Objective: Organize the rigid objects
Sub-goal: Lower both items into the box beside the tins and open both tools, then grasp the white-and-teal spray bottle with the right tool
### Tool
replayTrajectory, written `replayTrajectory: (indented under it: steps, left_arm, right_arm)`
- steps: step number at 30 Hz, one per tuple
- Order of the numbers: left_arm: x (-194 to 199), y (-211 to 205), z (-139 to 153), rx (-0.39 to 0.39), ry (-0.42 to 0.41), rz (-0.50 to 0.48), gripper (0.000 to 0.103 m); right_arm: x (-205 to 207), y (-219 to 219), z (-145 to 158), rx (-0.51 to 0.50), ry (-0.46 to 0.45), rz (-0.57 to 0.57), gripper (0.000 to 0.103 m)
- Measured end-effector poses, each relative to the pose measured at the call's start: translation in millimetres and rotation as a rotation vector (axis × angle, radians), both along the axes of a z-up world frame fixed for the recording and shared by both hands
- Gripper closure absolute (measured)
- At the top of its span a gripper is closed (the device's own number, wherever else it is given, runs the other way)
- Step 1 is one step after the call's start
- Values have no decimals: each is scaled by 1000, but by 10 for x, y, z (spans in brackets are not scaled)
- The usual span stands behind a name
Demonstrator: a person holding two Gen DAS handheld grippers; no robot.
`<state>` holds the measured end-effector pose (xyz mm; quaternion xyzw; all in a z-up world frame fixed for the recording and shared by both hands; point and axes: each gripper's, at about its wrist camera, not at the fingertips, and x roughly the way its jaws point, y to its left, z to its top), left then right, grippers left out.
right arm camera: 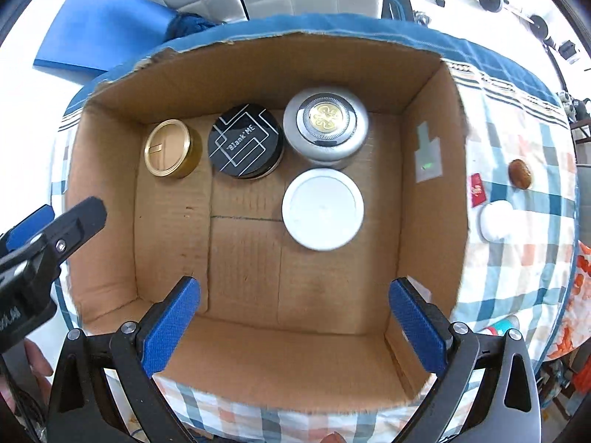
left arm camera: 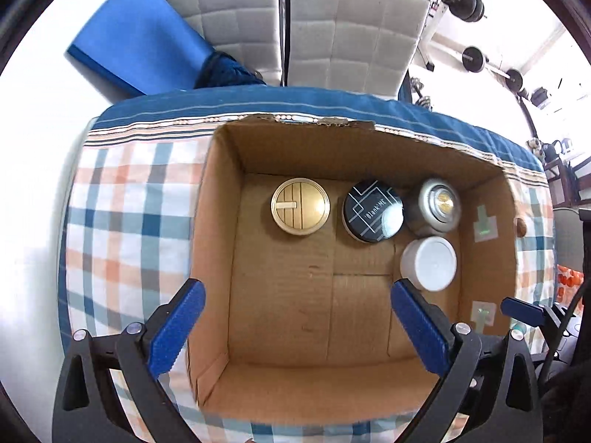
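Open brown cardboard box sits on the table under a plaid blue-orange-white cloth. Inside, along the far wall: round gold tin, round black tin with white line pattern, grey round puck with a gold centre. A round white-lidded jar stands just in front of the grey puck, touching or nearly so.

Left tool: blue-padded jaws spread wide, nothing between them, hovering over the box's near left wall. Right tool: likewise spread and empty, above the near half of the box.

Still outside, on the cloth right of the box: a small brown oval object and a white rounded object, kind unclear.

Judgement: next pick is likely one of these. Right tool is nearer. Approach from above, centre the jaws on the item, lift clear of the box wall, and set it in the bare floor beside the white jar.
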<state>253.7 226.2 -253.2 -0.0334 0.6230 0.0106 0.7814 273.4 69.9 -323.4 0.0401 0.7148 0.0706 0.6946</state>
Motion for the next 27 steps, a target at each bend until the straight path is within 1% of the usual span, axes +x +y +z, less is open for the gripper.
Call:
replayTrajectory:
  steps: [2,7,12,17,19,22,25,27]
  left_arm:
    - [-91,19,89,-8,-28,10,0]
    - [-309,-54,377,-15,-83,4,0]
    - [-504,-180,641,30,-142,-23,0]
    - [-706,-234,902,34,-195,-17,0]
    - [-762,-265,984,37,-210,-12,0]
    - [-828,-342,1080,22,-228,-10,0]
    - [-860,-501,1128,15,-253,-2,0]
    - [-854,-656,1123,15,-271,0,0]
  right_arm:
    - [-68,-31,136,2,-21,7,0]
    - [-275,-162,345,0,-72,8,0]
    - [-515,-310,630,10,-129,1,0]
    - [-708,-384,929,31,-179,9,0]
    - [-790,-410,1062,50,-197,14,0]
    - [-878,-453,1202,87,-217,17,0]
    - [-931,-583,1281,125,-234,-2,0]
    - [-943,-727,1301,122,-243,-28,0]
